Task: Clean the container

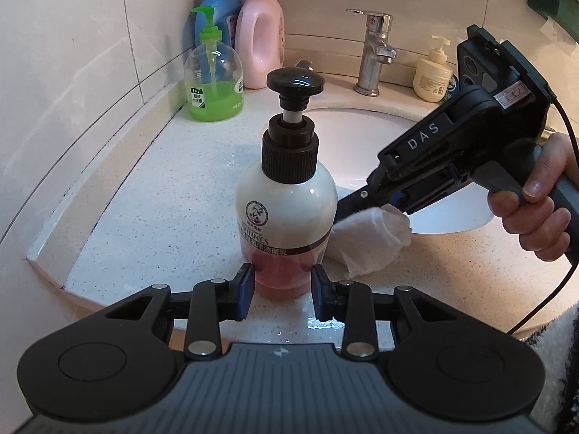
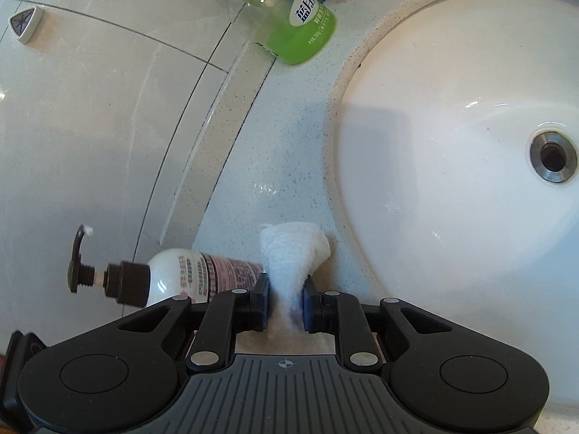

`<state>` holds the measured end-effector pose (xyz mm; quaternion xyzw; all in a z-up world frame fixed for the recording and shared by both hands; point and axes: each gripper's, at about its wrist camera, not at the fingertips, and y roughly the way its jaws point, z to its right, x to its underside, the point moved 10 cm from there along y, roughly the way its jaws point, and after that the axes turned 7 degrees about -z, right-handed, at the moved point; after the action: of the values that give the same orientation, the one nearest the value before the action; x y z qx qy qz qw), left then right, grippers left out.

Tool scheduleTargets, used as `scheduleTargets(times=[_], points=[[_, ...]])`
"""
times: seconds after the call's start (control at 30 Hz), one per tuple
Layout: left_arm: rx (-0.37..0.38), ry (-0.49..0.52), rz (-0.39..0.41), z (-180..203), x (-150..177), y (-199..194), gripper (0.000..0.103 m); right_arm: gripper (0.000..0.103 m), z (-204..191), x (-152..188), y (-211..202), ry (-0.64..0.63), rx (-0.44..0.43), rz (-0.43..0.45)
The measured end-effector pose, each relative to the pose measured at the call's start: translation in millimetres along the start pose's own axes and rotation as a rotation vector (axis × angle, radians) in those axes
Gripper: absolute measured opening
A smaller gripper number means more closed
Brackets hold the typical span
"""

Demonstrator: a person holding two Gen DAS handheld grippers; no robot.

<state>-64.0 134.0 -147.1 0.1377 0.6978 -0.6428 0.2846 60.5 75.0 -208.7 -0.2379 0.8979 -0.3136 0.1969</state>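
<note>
**Bottle held upright, cloth at its right side**

The white plastic pump bottle [image 1: 286, 213] with a black cap is kept upright on the speckled counter [image 1: 173, 195], clamped low by the left gripper [image 1: 282, 285]. A crumpled white cloth [image 2: 293, 253], pinched in the right gripper [image 2: 286, 303], is touching its right flank. The white basin [image 1: 362, 144] lies just behind; open counter is left of the bottle.

White wipe [image 2: 293, 253] pinched in right gripper [image 2: 286, 302] at lower centre, pump bottle [image 2: 173, 275] seen lower left, sink basin [image 2: 452, 144] at right.
</note>
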Motion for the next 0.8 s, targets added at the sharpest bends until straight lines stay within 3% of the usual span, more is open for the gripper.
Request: scheduleTargets(times=[0.13, 0.4, 0.63, 0.8], points=[[0.009, 0.003, 0.000, -0.9, -0.3, -1.2, 0.038, 0.020, -4.0, -2.2, -10.6, 0.013, -0.029, 0.023], [-0.015, -0.021, 0.007, 2.3, -4.7, -7.6, 0.038, 0.020, -38.7, -48.7, -21.5, -0.009, -0.172, 0.086], [-0.048, -0.052, 0.009, 3.2, -5.9, -11.0, 0.038, 0.020, -50.6, -61.2, 17.2, 0.009, -0.252, -0.010], [-0.050, -0.057, 0.012, 4.8, -7.1, -11.5, 0.038, 0.020, -45.1, -49.6, 36.1, 0.034, -0.250, -0.060]])
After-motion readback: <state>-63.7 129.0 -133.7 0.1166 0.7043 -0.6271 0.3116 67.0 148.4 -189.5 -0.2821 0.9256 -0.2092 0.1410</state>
